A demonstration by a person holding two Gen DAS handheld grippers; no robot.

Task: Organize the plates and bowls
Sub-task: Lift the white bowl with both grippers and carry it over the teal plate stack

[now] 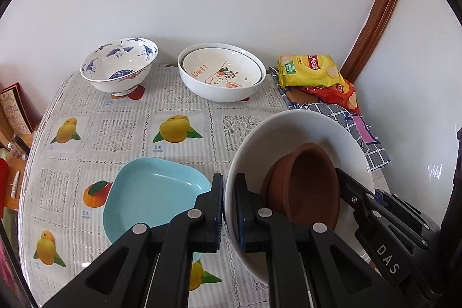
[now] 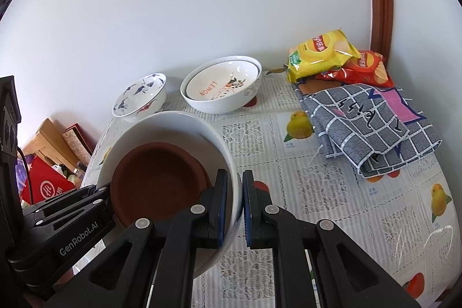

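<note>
Above the fruit-print table [image 1: 121, 132], both grippers clench opposite rims of the white bowl [image 1: 306, 129], sharing its weight: left gripper [image 1: 229, 210], right gripper [image 2: 234, 207]. Inside nest 2 brown dishes [image 1: 311, 181], tilted.

A plain white bowl [image 1: 300, 132] carries brown dishes [image 1: 309, 186]. Near left lies a light blue plate [image 1: 153, 198]. Far off: a white bowl with blue cranes [image 1: 119, 65] and a white bowl lettered in orange [image 1: 221, 74]. The worktop [image 1: 121, 129] cloth shows lace squares and yellow mangoes.
</note>
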